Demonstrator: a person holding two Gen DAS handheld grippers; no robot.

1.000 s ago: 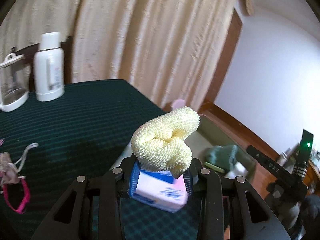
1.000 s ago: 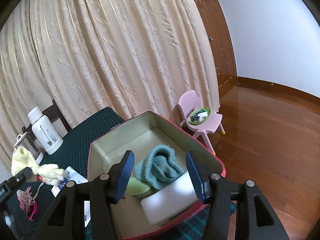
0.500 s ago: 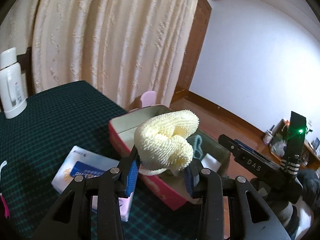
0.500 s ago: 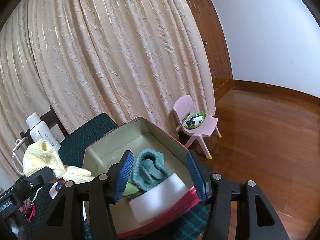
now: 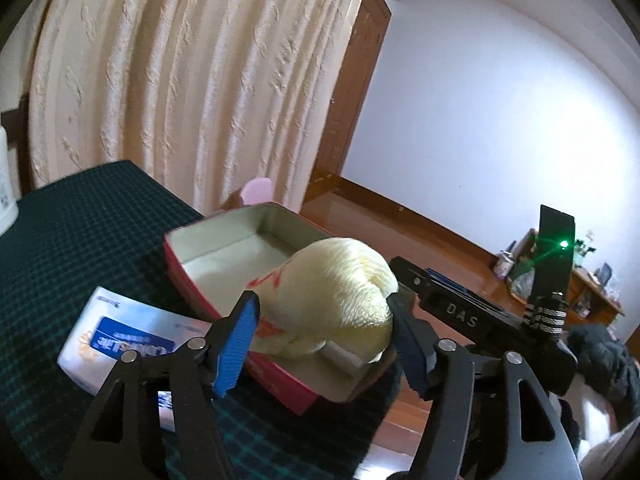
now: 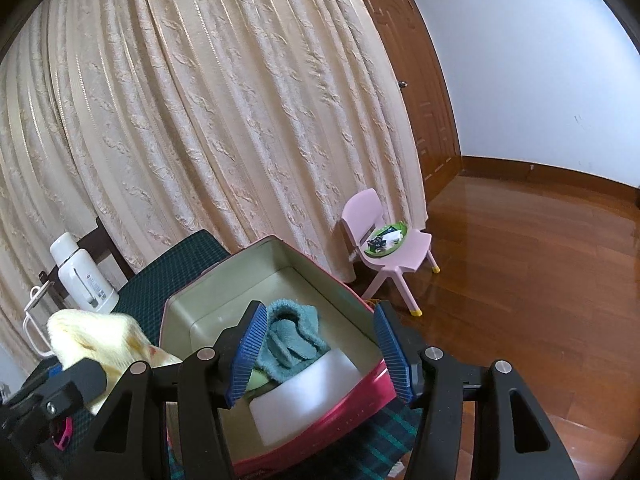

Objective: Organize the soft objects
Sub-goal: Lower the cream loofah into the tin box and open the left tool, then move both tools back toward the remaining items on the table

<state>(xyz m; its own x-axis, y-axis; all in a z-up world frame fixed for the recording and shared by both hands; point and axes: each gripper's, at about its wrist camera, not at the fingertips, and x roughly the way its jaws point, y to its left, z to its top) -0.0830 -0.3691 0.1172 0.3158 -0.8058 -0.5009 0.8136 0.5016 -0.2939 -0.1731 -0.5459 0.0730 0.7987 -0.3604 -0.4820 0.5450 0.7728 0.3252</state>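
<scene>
While the red box (image 5: 188,276) sits near the right edge of the green checked tablecloth (image 5: 80,232), I see bare room in its far half, with a pale smooth floor and thin upright walls. Beyond that edge lies polished wood floor (image 6: 540,260) with a small pink chair (image 6: 394,240). To the box's left a glossy white and blue packet (image 5: 120,336) lies flat, close beside it.

My left gripper (image 5: 324,332) has just been opening its jaws; the fluffy yellow knitted cloth (image 5: 340,296), blurred, sits between the blue ribbed pads over the box's near end, and I cannot tell whether it touches them.

My right gripper (image 6: 320,354) hangs over the near right corner of the box with fingers parted and nothing between them. Below it a shaggy teal cloth (image 6: 292,340) and a smooth white block (image 6: 308,392) rest inside the box.
</scene>
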